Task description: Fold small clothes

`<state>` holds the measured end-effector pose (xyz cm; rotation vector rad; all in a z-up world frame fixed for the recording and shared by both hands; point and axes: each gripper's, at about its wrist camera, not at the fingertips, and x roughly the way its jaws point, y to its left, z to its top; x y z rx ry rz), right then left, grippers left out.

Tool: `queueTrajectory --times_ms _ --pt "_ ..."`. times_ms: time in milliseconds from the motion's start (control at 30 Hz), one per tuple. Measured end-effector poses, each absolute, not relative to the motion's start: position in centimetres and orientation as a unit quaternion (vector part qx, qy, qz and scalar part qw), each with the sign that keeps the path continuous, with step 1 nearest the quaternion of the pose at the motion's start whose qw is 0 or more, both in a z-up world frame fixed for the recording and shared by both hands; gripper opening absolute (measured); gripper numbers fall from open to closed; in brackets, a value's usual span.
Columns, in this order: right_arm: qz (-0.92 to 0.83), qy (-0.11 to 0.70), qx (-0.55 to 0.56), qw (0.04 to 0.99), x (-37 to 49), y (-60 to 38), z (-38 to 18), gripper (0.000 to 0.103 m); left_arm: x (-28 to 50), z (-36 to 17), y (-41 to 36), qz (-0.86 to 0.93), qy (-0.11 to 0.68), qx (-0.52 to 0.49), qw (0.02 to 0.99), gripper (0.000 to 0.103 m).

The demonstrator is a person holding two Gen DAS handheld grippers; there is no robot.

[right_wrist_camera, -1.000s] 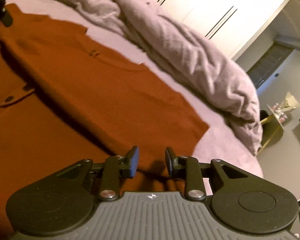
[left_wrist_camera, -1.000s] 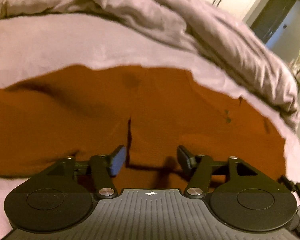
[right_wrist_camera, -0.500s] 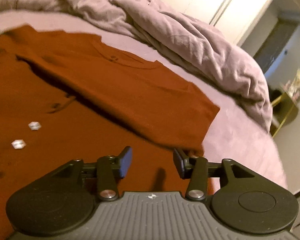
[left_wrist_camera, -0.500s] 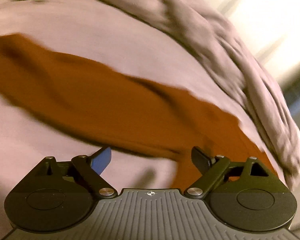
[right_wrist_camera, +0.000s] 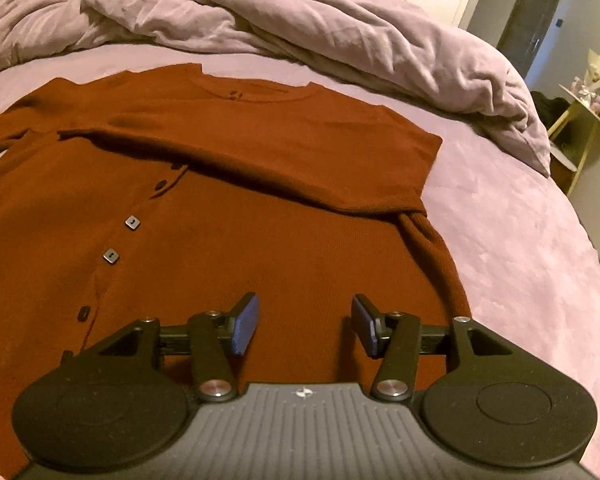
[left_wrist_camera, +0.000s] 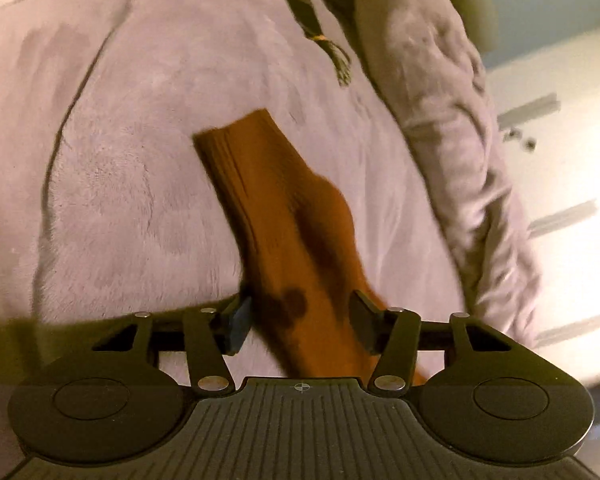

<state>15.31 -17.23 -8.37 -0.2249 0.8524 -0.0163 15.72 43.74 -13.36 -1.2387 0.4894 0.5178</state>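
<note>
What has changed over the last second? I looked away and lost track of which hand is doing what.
The left gripper swung off the cardigan body to its outstretched sleeve; its jaws have just been closing, with the sleeve between them, not visibly pinched. The right gripper has just been opening above the cardigan, holding nothing. The sleeve folded across the chest and the rumpled duvet stayed put.

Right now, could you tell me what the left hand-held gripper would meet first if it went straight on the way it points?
Most likely the rust-brown sleeve, which lies between the open jaws of the left hand-held gripper; depth is unclear.
</note>
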Motion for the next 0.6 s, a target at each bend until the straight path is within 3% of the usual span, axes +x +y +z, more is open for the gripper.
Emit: queueTrajectory --times_ms 33,100,133,233,400,600 --pt "-0.010 0.414 -0.111 0.903 15.3 -17.2 -8.4 0.051 15.7 -13.8 44.1 0.236 0.216 -0.581 0.748 0.050" --pt "-0.011 0.415 -0.116 0.902 15.3 -17.1 -8.3 0.051 16.1 -14.4 44.8 0.242 0.206 -0.601 0.734 0.020" --pt "-0.012 0.416 -0.117 0.902 15.3 -17.0 -8.3 0.051 16.1 -14.6 45.1 0.244 0.208 -0.605 0.729 0.011" --pt "-0.012 0.418 -0.116 0.901 15.2 -16.8 -8.1 0.051 16.3 -14.3 45.3 0.247 0.209 -0.597 0.734 0.008" --pt "-0.013 0.417 -0.115 0.902 15.3 -16.8 -8.3 0.051 17.9 -8.3 41.0 0.191 0.213 -0.479 0.830 0.008" --pt "-0.016 0.408 -0.105 0.907 15.1 -17.3 -8.1 0.051 23.1 -0.1 29.1 0.028 0.204 -0.342 0.917 0.008"
